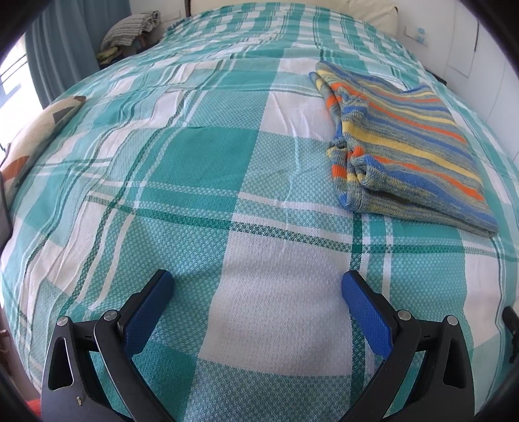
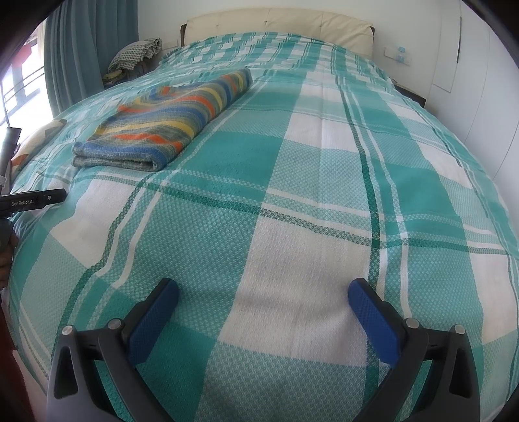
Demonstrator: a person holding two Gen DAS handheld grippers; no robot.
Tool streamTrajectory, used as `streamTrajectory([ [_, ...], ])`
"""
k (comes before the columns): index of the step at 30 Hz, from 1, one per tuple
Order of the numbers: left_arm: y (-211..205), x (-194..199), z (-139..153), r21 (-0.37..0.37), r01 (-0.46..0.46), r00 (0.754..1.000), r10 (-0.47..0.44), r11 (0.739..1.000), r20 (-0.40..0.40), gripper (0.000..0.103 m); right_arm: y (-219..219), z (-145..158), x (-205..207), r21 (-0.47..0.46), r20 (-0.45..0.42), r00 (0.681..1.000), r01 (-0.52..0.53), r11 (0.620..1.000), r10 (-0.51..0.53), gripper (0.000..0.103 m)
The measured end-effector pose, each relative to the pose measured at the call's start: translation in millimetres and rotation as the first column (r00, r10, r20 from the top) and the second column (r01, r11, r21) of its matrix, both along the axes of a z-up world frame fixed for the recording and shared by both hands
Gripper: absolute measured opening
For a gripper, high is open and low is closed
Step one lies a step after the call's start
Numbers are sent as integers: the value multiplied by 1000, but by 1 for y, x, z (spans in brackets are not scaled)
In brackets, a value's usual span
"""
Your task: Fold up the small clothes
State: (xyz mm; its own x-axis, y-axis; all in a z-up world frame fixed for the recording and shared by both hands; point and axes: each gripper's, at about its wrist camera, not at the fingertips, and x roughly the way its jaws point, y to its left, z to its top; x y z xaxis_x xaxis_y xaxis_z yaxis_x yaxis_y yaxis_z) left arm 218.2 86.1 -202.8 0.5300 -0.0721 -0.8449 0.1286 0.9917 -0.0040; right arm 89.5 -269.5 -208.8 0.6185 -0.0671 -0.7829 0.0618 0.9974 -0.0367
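A striped knit garment (image 1: pixel 402 146) in blue, yellow, orange and grey lies folded into a flat rectangle on the bed. In the right wrist view the same folded garment (image 2: pixel 168 120) sits at the upper left. My left gripper (image 1: pixel 258 284) is open over the bedspread, well short of the garment and to its left, with nothing between its blue pads. My right gripper (image 2: pixel 263 292) is also open and empty, low over the bedspread, with the garment far ahead to its left. The left tool's black body (image 2: pixel 30 199) shows at the left edge of the right wrist view.
A teal and white checked bedspread (image 1: pixel 207 155) covers the whole bed. A patterned cushion (image 1: pixel 35 130) lies at the left edge. A cream headboard (image 2: pixel 279 24) stands at the far end, blue curtains (image 2: pixel 81 48) and a window on the left, white wall panels on the right.
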Motion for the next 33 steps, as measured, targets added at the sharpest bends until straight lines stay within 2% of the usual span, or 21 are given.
streamTrajectory([
  [2,10,-2,21,-117,18,1000,-17,993,9,100,0,3,2,3,-27,1000,-2,1000,2,103],
  [3,17,-3,34,-192,28,999,-19,981,48,100,-1,6,4,6,-55,998,-5,1000,6,103],
  [5,22,4,56,-288,52,995,-24,956,100,100,-4,16,7,29,-89,996,3,1000,0,102],
  [8,9,44,69,-365,122,992,-104,923,68,101,-14,38,17,148,-20,1000,16,989,-13,102],
  [10,-7,78,65,-376,152,988,-150,914,35,101,-18,50,42,231,13,1000,8,973,-11,102],
  [14,-30,142,37,-308,115,991,-132,945,-36,101,-20,58,121,404,40,999,-40,914,26,102],
  [17,-41,168,19,-287,97,987,-130,953,-99,100,-17,44,181,469,13,1000,-31,883,28,102],
  [19,-50,172,16,-268,113,984,-145,957,-103,100,-12,26,214,536,-30,999,-9,844,30,96],
  [20,-55,171,15,-263,128,981,-161,956,-108,99,-8,17,226,572,-42,998,-9,820,40,87],
  [21,-60,170,14,-258,147,976,-182,955,-116,86,-1,12,234,588,-38,998,-22,808,54,69],
  [22,-67,169,13,-251,180,968,-217,951,-127,51,8,10,240,581,-35,997,-40,813,74,54],
  [23,-75,166,12,-253,222,955,-262,942,-138,30,20,8,244,541,-54,995,-46,839,89,40],
  [24,-82,163,15,-212,239,954,-269,948,-128,20,32,8,246,480,-64,993,-53,876,96,34],
  [26,-93,154,27,-133,256,960,-269,957,-84,17,57,18,245,311,-55,991,-99,945,121,28],
  [28,-96,144,46,-126,261,963,-267,957,-34,15,77,36,236,190,-16,989,-142,971,148,25],
  [30,-95,134,72,-166,273,962,-274,948,19,15,86,58,226,149,41,985,-173,974,169,24],
  [33,-98,119,115,-202,305,952,-291,931,99,15,85,95,211,150,126,976,-198,969,180,24],
])
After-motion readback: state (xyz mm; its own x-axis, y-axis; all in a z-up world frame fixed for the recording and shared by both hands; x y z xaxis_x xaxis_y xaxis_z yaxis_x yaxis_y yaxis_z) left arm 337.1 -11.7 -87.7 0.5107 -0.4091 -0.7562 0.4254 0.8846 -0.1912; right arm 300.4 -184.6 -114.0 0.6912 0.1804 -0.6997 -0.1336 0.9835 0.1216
